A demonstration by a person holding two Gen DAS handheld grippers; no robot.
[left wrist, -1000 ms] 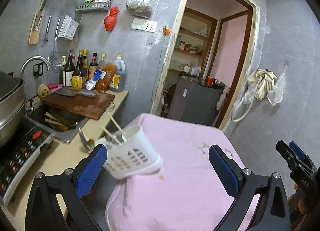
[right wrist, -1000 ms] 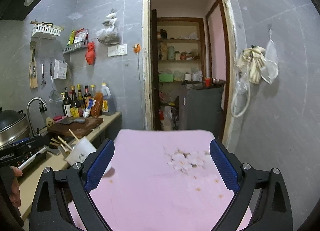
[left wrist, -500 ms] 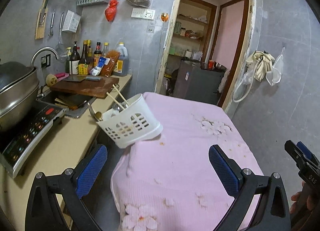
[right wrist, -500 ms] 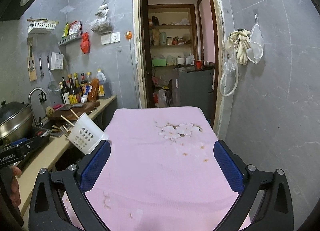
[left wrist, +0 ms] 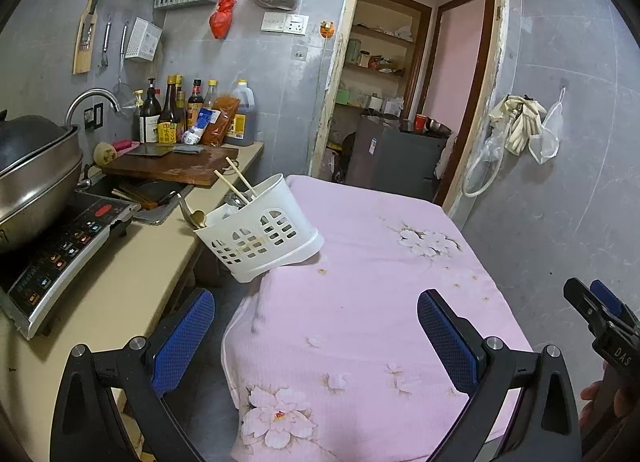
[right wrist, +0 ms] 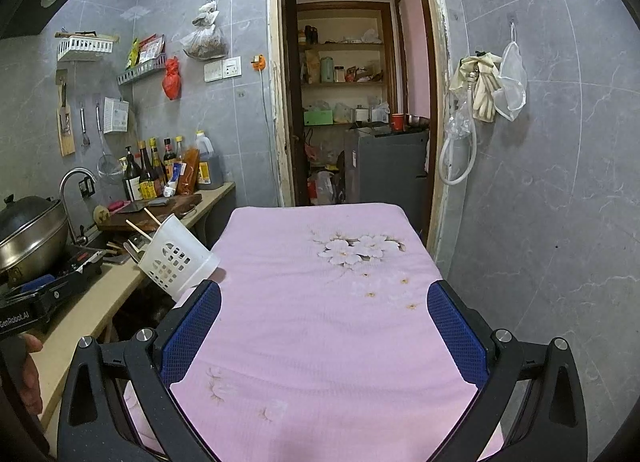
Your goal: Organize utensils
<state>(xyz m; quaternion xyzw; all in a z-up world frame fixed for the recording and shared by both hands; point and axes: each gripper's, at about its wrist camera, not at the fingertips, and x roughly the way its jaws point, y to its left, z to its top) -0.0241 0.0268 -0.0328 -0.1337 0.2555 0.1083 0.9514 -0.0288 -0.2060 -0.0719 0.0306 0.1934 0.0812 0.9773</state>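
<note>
A white slotted utensil basket (left wrist: 264, 234) lies tipped over at the left edge of the pink-clothed table (left wrist: 380, 282), its mouth leaning out toward the counter. Two wooden chopsticks (left wrist: 236, 181) and a metal spoon (left wrist: 194, 213) stick out of it. My left gripper (left wrist: 316, 310) is open, short of the basket, with nothing between its blue pads. In the right wrist view the basket (right wrist: 176, 262) sits just beyond the left finger. My right gripper (right wrist: 324, 298) stands wide open over the bare cloth (right wrist: 320, 342).
A beige counter (left wrist: 132, 274) runs along the left with an induction cooker (left wrist: 60, 250), a steel wok (left wrist: 32, 177), a sink, a wooden cutting board (left wrist: 172, 165) and several sauce bottles (left wrist: 180, 113). A narrow gap separates counter and table. A doorway (right wrist: 352, 101) opens behind the table.
Both grippers have drawn back from the far end of the table, so more cloth shows and the basket looks farther off. The basket itself lies as before.
</note>
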